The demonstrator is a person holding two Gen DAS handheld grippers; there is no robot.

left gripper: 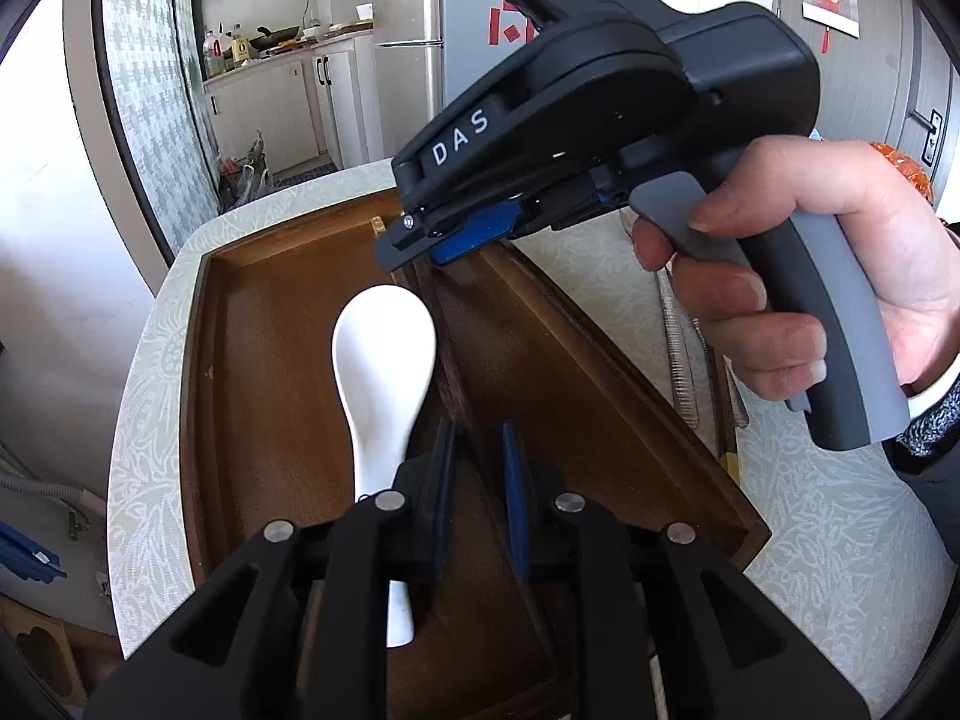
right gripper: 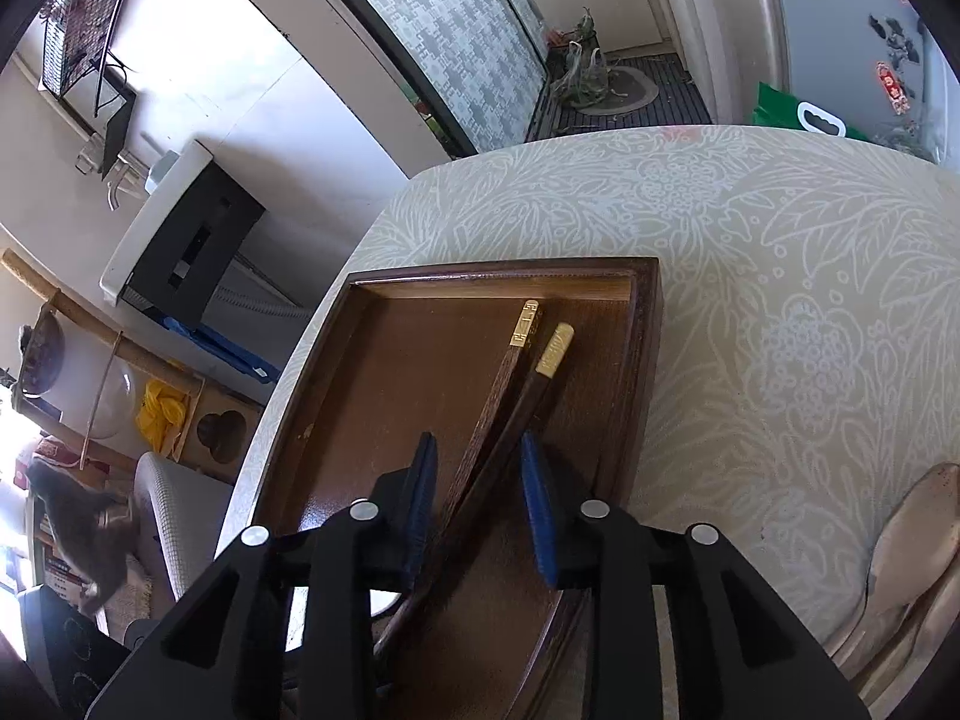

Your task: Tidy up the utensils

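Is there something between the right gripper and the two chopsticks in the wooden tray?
Nothing visible is in the way. The chopsticks lie on the floor of the wooden tray and run straight between the open pads of the right gripper. The pads are not pressing them.

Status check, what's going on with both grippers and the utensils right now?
Left gripper open, white spoon lying in wooden tray. Right gripper open, chopsticks loose between its pads, in tray. Nothing in the way.
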